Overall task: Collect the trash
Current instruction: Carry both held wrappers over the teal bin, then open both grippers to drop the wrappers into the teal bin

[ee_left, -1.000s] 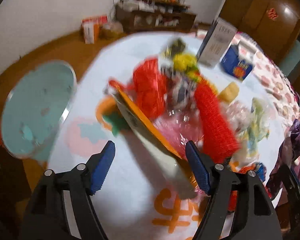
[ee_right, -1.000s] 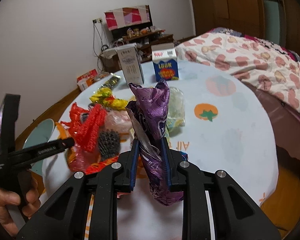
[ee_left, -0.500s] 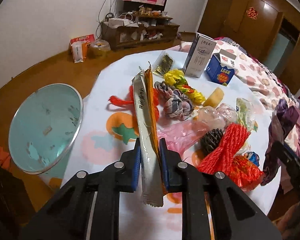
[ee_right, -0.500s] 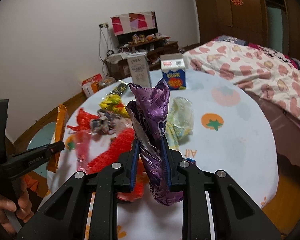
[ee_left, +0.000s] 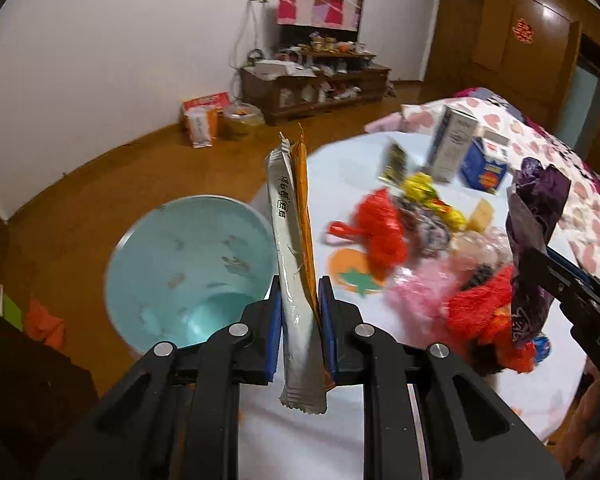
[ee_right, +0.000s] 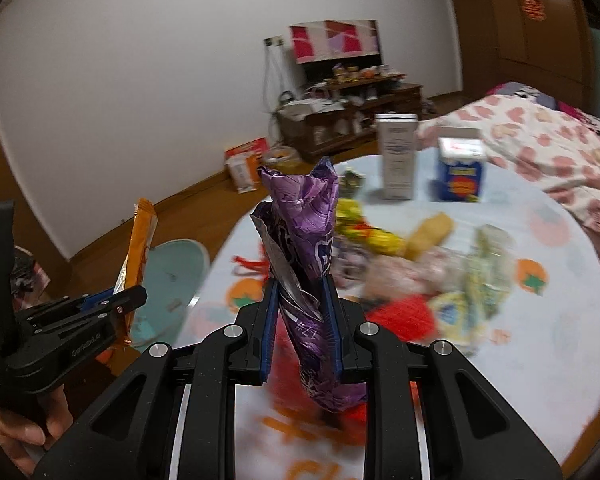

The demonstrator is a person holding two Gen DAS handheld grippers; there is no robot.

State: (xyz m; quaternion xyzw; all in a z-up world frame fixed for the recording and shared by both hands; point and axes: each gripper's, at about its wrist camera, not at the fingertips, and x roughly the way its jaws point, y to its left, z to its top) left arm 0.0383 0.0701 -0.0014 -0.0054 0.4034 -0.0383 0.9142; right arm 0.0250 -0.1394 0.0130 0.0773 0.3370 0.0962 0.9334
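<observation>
Above the bin — left claw pinches silver-orange wrapper, right claw purple wrapper.

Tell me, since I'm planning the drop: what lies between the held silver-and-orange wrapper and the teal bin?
Nothing: in the left wrist view, the wrapper overlaps the bin with no object between.

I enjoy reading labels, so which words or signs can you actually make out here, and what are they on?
"GenRobot.ai": side of the left claw.
"DAS", cut off: right claw.
"囍", red: wardrobe door.
Silver wrapper: Chinese characters, too small to read surely.
Purple wrapper, blue carton, tablecloth lettering: blurred, unreadable.
</observation>
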